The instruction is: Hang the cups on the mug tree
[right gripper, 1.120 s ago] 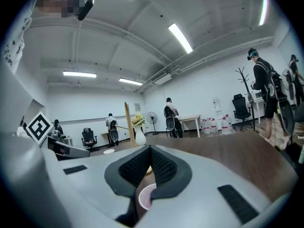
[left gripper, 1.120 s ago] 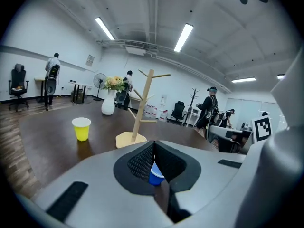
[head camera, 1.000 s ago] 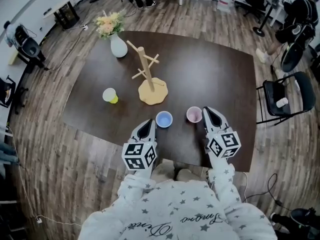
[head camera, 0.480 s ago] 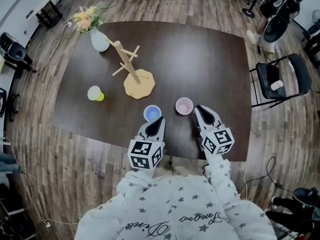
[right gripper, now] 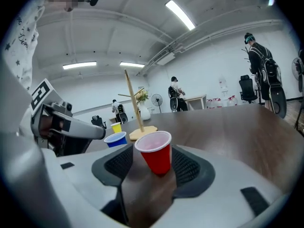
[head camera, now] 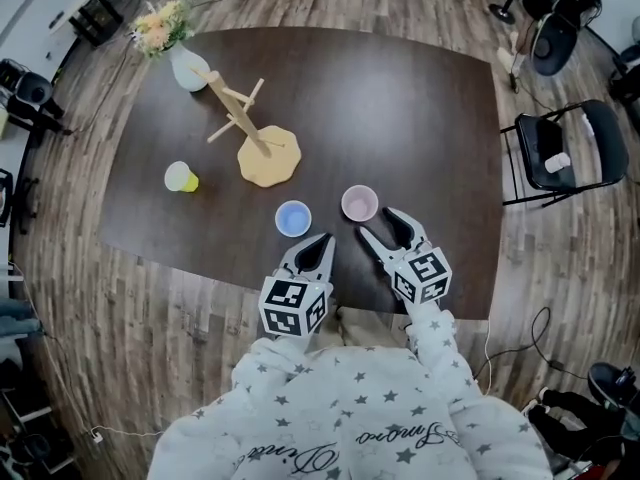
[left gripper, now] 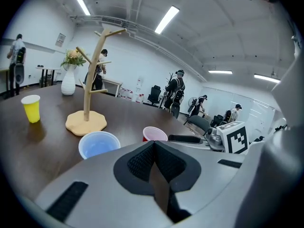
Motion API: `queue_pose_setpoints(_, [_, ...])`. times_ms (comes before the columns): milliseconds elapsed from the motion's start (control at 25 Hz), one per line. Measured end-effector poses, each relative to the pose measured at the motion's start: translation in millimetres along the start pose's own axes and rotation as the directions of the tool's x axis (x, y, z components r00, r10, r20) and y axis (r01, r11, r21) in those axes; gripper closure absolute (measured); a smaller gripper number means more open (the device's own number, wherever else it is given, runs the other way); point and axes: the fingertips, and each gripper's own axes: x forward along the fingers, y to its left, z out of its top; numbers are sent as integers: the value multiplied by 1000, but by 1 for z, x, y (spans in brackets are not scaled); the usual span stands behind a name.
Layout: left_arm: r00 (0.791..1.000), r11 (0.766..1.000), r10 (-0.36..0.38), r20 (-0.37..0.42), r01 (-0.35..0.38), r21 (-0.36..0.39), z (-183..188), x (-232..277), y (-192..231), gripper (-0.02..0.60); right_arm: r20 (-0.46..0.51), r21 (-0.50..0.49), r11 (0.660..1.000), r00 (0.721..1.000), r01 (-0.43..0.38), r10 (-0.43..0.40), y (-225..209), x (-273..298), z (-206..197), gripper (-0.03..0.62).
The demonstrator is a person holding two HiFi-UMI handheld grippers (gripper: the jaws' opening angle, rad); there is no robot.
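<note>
Fingers (right gripper: 187, 167) of right gripper (head camera: 376, 221): opening, spread apart. The red cup (right gripper: 154, 153) stands upright between their tips on the tabletop (head camera: 410, 108), with a gap to each pad.

Fingers (left gripper: 140, 163) of left gripper (head camera: 323, 240): closed together, holding nothing.

Blue cup (head camera: 293, 218): upright, just ahead of the left fingers and a little to their left, near the red cup.

Yellow cup (head camera: 180, 177): upright, farther ahead and well to the left of the left fingers.

Mug tree (head camera: 255, 143): wooden, on a flat base, ahead of both pairs of fingers and beyond the blue cup. All three cups stand apart from it.

Vase of flowers (head camera: 185, 68): white, beyond the mug tree, near the tabletop's far left corner.
</note>
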Motion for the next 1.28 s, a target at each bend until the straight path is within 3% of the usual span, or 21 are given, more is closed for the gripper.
queue_pose_setpoints(200, [1000, 1000, 10, -18, -10, -1, -5, 5, 0, 557, -57, -48, 998, 998, -31, 28, 2, 15, -9, 312])
queue_pose_setpoints(640, [999, 999, 33, -30, -34, -21, -11, 8, 7, 557, -154, -193, 980, 988, -43, 13, -1, 51, -17, 292])
queue_pose_setpoints(1280, [998, 998, 55, 2, -55, -27, -4, -1, 12, 557, -118, -202, 979, 993, -35, 11, 1, 69, 2, 292])
